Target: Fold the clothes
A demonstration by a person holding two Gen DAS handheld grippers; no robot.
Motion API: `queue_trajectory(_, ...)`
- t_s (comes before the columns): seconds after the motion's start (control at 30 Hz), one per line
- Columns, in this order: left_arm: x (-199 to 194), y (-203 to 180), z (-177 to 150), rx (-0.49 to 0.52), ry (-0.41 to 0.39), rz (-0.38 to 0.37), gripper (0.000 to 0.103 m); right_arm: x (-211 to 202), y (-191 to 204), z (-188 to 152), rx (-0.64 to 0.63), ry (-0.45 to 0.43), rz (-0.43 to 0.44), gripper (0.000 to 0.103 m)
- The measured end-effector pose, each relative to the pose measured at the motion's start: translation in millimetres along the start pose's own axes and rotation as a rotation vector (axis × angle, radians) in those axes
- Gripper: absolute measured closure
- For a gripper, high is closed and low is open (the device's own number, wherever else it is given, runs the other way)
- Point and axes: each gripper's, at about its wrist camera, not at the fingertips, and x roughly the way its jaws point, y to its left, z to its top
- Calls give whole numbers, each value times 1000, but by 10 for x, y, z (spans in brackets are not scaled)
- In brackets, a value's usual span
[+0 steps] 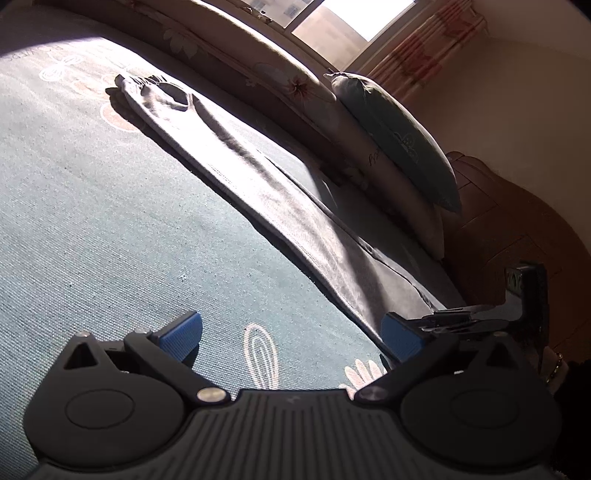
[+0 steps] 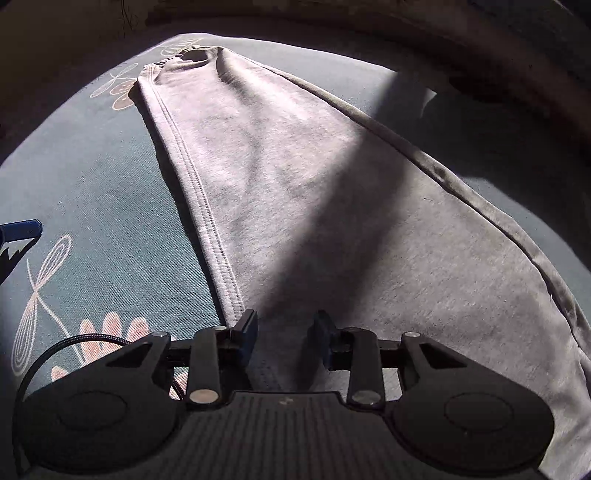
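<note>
Right under the right gripper lies the near end of the grey trousers, and its jaws stand partly apart with nothing pinched between them; the cloth passes below the gap, and whether the tips touch it cannot be told. From that end the trousers run straight away from the jaws, their long axis leading toward the gathered waistband at the far end, with a stitched seam down the left edge. They lie flat, already doubled leg on leg as far as can be judged, so the next fold probably means lifting this near end and carrying it along that axis toward the waistband.

Left of the trousers, the left gripper hovers over bare bedspread, released, jaws wide and empty; the near end of the trousers lies just beside its right pad. So the right hand is the nearer one to the cloth.

Beneath the trousers the bedspread is teal woven cloth printed with pale flowers and dragonflies, lit by hard sun with a shadow band crossing the trousers. Beyond them a rolled floral quilt and a teal pillow lean along the far side, then a wooden headboard, a window and a red-flowered curtain.
</note>
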Motion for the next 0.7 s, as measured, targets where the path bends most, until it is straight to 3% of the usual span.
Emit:
queue_trajectory(0.07, 7, -1, -1, 2, 1, 2, 1, -130, -27, 26, 4, -36, 53, 64)
queue_trajectory(0.17, 12, -1, 1, 1, 2, 4, 1, -115, -99, 63, 49, 0, -44, 62)
queue_trajectory(0.27, 11, -10, -3, 2, 5, 7, 1, -33, -79, -19, 66, 76, -57, 62)
queue_trajectory(0.4, 2, -26, -9, 9, 2, 14, 1, -148, 107, 40, 18, 19, 53, 62)
queue_trajectory(0.53, 5, -13, -6, 5, 0, 25, 1, -236, 252, 482, -19, -92, 0, 62)
queue_trajectory(0.7, -50, 30, 34, -9, -23, 34, 1, 20, 283, 1184, -18, -186, -38, 62)
